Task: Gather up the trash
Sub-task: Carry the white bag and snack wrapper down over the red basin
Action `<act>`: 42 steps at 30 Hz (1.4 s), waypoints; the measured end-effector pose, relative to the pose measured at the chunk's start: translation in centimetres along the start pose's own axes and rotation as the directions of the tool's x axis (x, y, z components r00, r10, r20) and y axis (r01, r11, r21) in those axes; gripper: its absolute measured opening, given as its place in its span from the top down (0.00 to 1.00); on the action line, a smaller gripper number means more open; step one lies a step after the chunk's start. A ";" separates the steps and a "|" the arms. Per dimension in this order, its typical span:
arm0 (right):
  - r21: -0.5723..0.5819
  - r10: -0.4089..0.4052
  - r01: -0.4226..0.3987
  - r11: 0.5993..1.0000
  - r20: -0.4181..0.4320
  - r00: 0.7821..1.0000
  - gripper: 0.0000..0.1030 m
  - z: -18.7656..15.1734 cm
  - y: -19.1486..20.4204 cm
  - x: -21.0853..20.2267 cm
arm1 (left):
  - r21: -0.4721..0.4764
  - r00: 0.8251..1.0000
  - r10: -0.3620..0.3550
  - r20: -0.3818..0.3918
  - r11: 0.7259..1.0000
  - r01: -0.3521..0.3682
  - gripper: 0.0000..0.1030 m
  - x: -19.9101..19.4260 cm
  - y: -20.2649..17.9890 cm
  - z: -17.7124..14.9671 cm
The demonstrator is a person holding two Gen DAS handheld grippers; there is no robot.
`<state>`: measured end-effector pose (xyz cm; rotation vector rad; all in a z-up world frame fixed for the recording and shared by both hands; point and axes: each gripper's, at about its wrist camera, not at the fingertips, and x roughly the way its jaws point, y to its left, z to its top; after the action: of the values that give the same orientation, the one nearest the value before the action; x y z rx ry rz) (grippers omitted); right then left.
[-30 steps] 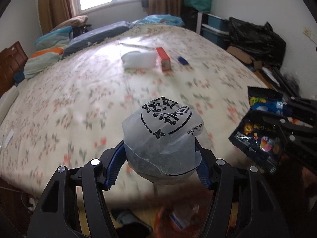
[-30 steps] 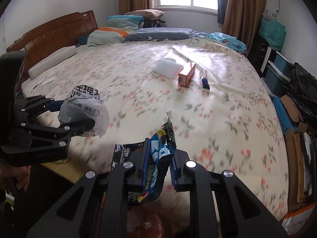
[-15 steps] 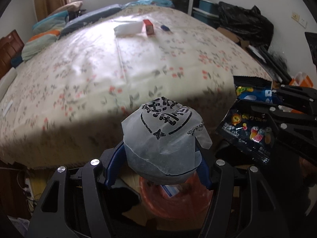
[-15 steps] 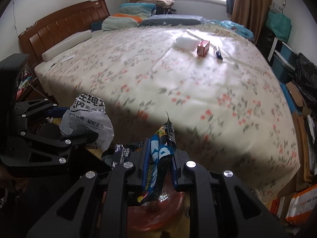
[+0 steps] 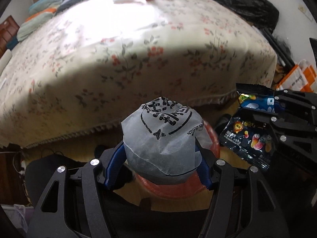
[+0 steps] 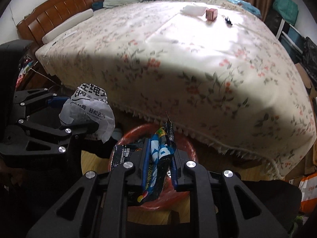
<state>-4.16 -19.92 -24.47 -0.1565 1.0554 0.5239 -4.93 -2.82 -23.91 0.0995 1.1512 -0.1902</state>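
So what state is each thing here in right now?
Left gripper: shut on the white bag, over the red bin.
Right gripper: shut on the black snack packet, over the red bin.
Red bin: on the floor, lined, partly hidden.
Pink box: lying on the bed.

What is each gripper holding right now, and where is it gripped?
The left gripper clamps a crumpled white printed bag around its lower bulge. The right gripper pinches a black candy wrapper across its middle.
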 end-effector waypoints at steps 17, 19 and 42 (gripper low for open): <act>0.003 0.004 -0.003 1.000 -0.068 0.998 0.83 -1.5 -0.1 2.9 | 0.010 0.995 -0.017 -0.103 1.000 0.018 0.38 3.4 -0.8 -1.0; 0.004 0.004 -0.004 1.000 -0.076 0.997 0.83 -1.7 -0.3 3.2 | 0.007 0.993 -0.020 -0.117 1.000 0.021 0.38 4.0 -0.7 -1.1; -0.029 0.008 -0.017 0.999 -0.303 0.953 0.83 -3.2 -1.9 13.2 | 0.032 0.913 -0.022 -0.407 0.999 0.038 0.37 16.1 -0.4 -2.3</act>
<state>-0.73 -18.29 -37.67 -0.2644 1.3484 0.5391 -0.75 -4.38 -39.57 0.1621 1.5673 -0.2263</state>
